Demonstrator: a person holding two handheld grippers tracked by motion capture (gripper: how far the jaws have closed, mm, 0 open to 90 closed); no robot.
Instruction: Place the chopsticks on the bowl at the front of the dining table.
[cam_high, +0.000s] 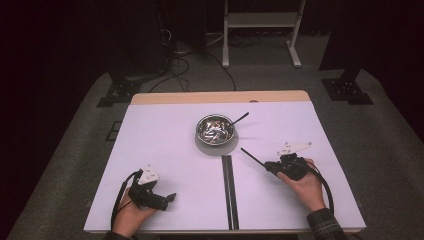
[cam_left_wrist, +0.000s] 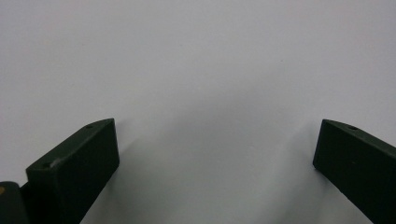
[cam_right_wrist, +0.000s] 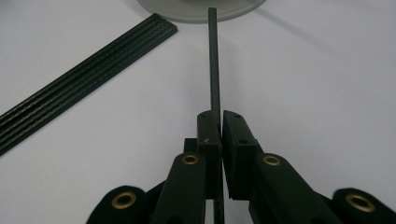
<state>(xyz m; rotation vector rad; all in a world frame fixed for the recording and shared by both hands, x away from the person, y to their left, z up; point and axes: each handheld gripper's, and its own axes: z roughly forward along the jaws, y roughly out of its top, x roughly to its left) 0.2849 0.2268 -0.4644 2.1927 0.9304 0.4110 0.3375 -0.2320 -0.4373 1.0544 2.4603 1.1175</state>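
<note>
Two grippers (cam_high: 165, 199) (cam_high: 267, 166), one rod (cam_right_wrist: 214, 70), one bowl (cam_high: 216, 129)

High view looks down on the table (cam_high: 165, 150); gripper views skim it closely.

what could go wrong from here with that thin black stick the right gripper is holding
1. The right gripper pinches the thin black stick near one end only, so the long free end could pivot or slip between the jaws.
2. That free end points toward the metal bowl on its grey disc; a push forward might nudge the bowl or the utensil resting in it.
3. The strip of black sticks lies close by and could get knocked.
</note>
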